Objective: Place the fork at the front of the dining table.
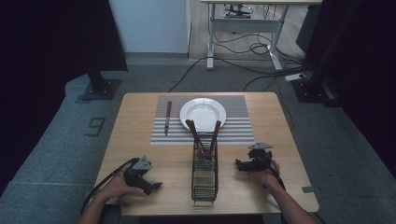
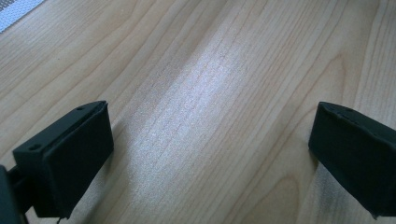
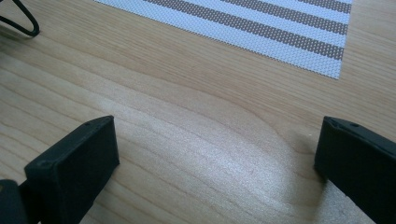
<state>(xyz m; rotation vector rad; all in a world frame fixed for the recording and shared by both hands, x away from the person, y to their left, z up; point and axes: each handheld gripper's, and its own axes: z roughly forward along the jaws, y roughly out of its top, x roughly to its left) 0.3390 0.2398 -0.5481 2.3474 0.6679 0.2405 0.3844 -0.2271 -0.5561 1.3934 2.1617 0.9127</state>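
While claws idle: left claw [image 1: 148, 183] and right claw [image 1: 243, 164] gape empty on desk [image 1: 140, 140].
Risk: caddy [image 1: 205, 175] tips if utensils [image 1: 202, 135] snag.

On the wooden table [image 1: 140, 140]: one striped placemat [image 1: 238, 123], one white plate [image 1: 203, 113], one knife [image 1: 167, 117], one black wire basket [image 1: 205, 175] holding two wooden-handled utensils [image 1: 194, 134], with a third possible but too small to tell. At the near edge: two grippers, left [image 1: 156, 185] and right [image 1: 237, 163].
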